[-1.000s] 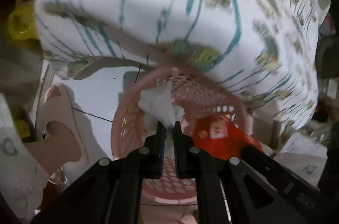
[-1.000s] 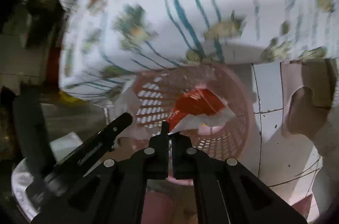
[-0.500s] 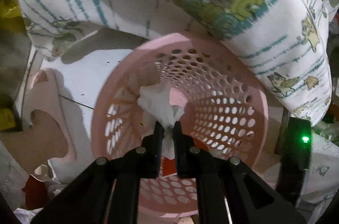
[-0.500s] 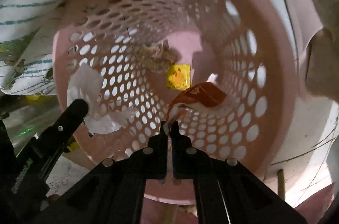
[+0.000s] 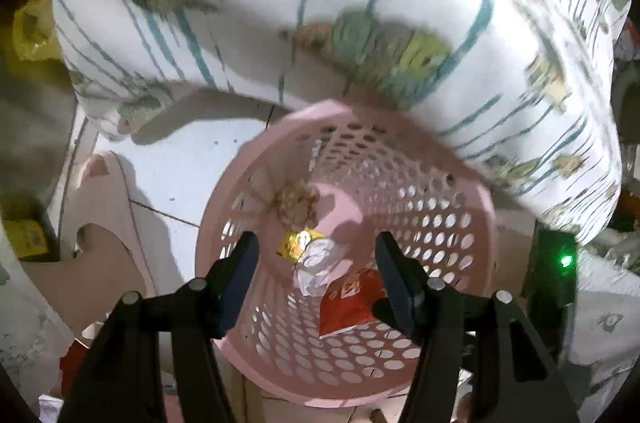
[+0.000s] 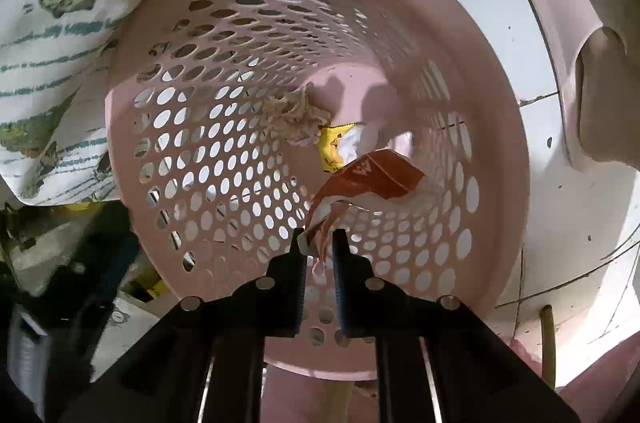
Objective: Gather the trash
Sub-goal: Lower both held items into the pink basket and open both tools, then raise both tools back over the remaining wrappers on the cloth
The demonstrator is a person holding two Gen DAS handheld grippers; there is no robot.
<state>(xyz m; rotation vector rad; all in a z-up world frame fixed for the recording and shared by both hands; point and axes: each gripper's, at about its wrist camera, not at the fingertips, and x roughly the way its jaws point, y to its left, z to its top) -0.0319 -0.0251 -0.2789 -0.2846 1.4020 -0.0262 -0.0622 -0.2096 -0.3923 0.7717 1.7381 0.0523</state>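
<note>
Left gripper (image 5: 316, 255) hangs over the pink basket (image 5: 460, 223) with its jaws spread wide and nothing between them. On the basket floor lie a crumpled tissue (image 5: 318, 269), a yellow wrapper (image 5: 294, 243), a brownish wad (image 5: 298, 203) and a red packet (image 5: 350, 299). A patterned cloth (image 5: 280, 3) overhangs the far rim.

Right gripper (image 6: 320, 243) reaches into the basket (image 6: 492, 127), jaws slightly parted around the packet's (image 6: 376, 175) torn tail. Whether the pads touch it I cannot tell. The packet slants down toward the tissue (image 6: 360, 139) and wrapper (image 6: 330, 151).

Judging from this, the step is the packet's release. Part the jaws fully while the tips are inside the rim, so the packet falls in cleanly, then lift straight up clear of the wall.
</note>
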